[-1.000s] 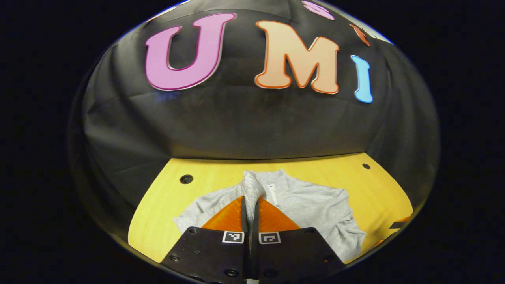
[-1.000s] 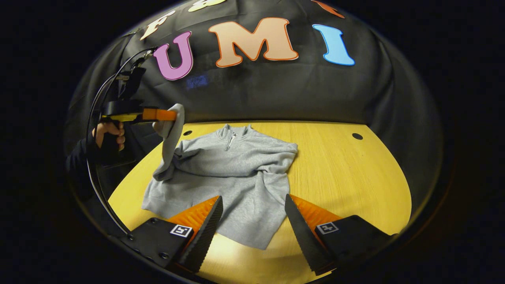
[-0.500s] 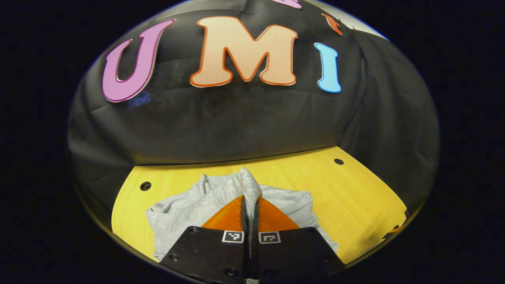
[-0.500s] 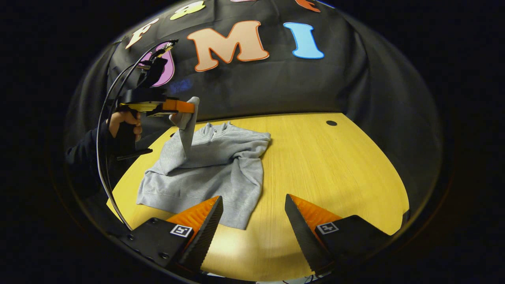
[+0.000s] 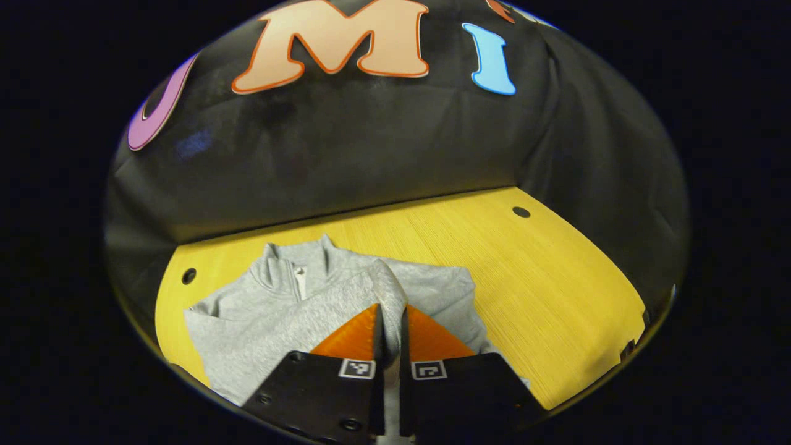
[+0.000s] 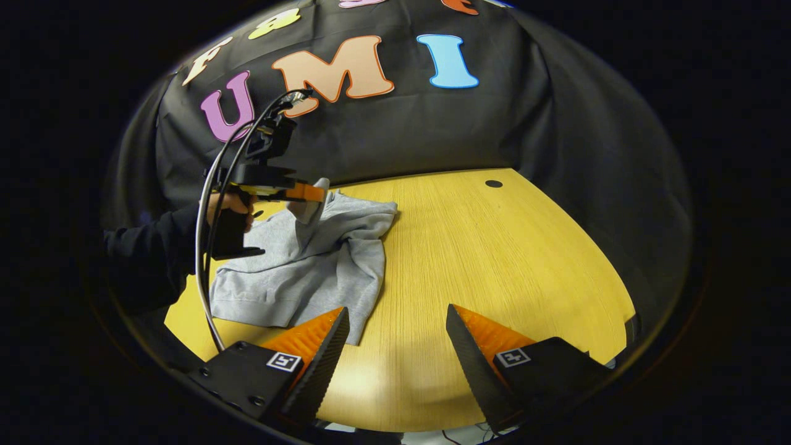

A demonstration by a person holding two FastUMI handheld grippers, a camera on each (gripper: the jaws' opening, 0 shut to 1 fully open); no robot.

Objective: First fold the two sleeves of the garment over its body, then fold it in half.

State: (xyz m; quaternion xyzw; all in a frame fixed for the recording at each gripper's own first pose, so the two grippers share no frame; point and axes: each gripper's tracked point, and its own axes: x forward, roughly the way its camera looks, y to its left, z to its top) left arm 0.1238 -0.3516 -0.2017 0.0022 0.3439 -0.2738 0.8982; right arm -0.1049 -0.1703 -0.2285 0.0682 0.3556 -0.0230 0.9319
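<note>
- The grey fleece zip-neck pullover (image 6: 309, 266) lay on the yellow wood-grain counter (image 6: 494, 259), at the left of the right gripper view and at the lower left of the left gripper view.
- Over the last second its grey sleeve cuff (image 5: 388, 285), which had hung high above the left shoulder, had been carried across and lowered; the sleeve now draped diagonally over the chest, just right of the collar.
- The cuff was not yet laid flat: in the right gripper view it was held a little above the body.
- I judged this to be the second sleeve fold, nearly done, since the other side already looked turned in along the right edge; the fold in half remained.
- The left gripper (image 5: 390, 315) had its fingers closed tight on the cuff, fabric bunched between them.
- In the right gripper view a hand (image 6: 228, 207) in a dark sleeve held that gripper roughly level, pointing toward the right of the frame.
- The right gripper (image 6: 395, 340) stood wide open and held nothing, hovering over the near edge of the counter, just right of the hem.
</note>
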